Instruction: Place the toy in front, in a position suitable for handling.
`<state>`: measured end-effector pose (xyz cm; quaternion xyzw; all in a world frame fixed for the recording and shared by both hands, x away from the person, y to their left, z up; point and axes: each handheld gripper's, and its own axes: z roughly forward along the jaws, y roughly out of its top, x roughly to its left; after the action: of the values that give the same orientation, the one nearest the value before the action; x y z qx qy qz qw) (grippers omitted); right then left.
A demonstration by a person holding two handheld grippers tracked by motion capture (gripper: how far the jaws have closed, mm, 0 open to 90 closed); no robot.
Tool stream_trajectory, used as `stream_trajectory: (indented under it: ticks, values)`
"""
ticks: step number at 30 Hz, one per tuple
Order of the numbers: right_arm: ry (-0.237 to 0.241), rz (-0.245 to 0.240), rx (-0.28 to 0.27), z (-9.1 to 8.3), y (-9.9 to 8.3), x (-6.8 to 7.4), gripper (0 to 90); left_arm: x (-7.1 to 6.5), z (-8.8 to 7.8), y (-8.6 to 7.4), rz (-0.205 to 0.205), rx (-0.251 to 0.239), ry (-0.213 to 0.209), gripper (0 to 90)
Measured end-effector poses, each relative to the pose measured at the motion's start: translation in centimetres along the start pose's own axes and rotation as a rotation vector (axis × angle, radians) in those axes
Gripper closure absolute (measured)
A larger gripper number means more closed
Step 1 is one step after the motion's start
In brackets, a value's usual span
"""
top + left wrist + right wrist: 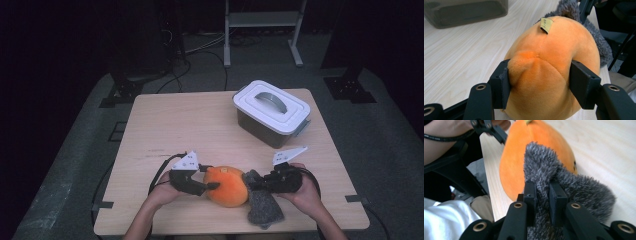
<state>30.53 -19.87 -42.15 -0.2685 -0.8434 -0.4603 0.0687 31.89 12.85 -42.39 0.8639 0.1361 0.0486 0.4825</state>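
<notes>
Left gripper (539, 82): jaws pressed into the two flanks of the orange plush body (549, 70), soft fabric bulging over the inner pad; paper tag (546, 25) just beyond the jaws, on the plush's crown. Right gripper (543, 195): jaws narrowed almost together on a tuft of the grey furry piece (564, 182), pile squeezed between the pads. Grey piece pressed against the orange body directly ahead of the right jaws; sewn on or merely lying against it, hard to tell at this angle. In the high view, left gripper (212, 186) and right gripper (252, 184) facing each other across the toy, orange plush body (227, 186) between them, grey furry piece (262, 202) trailing toward the near edge of the bench (165, 125). Lidded storage box (271, 111) well apart, at the far right corner. For a clean step: firm left hold as anchor, right grip kept deep in the pile rather than on fibre tips, any pull slow and straight away from the anchor.
</notes>
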Motion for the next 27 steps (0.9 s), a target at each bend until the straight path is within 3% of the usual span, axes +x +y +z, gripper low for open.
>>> stream_trajectory:
  ticks: [5,11,15,17,20,23,25,27]
  values:
    - [-0.037,0.023,0.047,-0.1,-1.0,-1.0,77.5,0.3,-0.1,-0.1,-0.041,-0.011,0.012,39.4]
    - [-0.021,-0.016,-0.091,-1.1,1.2,0.4,77.7,-0.1,0.2,0.5,-0.044,-0.021,0.057,41.3]
    - [0.001,0.019,-0.056,-0.1,0.5,-0.6,77.7,-0.1,0.3,0.5,-0.055,-0.029,0.065,41.5]
    - [-0.019,0.036,-0.025,-0.2,0.0,-1.2,77.7,-0.1,0.2,0.5,-0.063,-0.034,0.076,41.5]
    - [-0.050,0.040,-0.014,-0.6,-0.4,-1.4,78.1,-0.4,0.1,0.8,-0.041,-0.050,0.107,41.8]
    - [-0.034,0.010,-0.114,-1.5,0.8,-0.5,78.1,-0.9,0.2,1.2,-0.009,-0.064,0.111,42.6]
    - [-0.035,-0.005,-0.138,-1.5,1.5,0.0,77.8,-1.3,0.4,1.5,0.014,-0.063,0.105,42.5]
    - [-0.026,-0.014,-0.113,-0.7,1.4,-0.1,77.7,-1.5,0.6,1.6,0.026,-0.057,0.094,41.9]
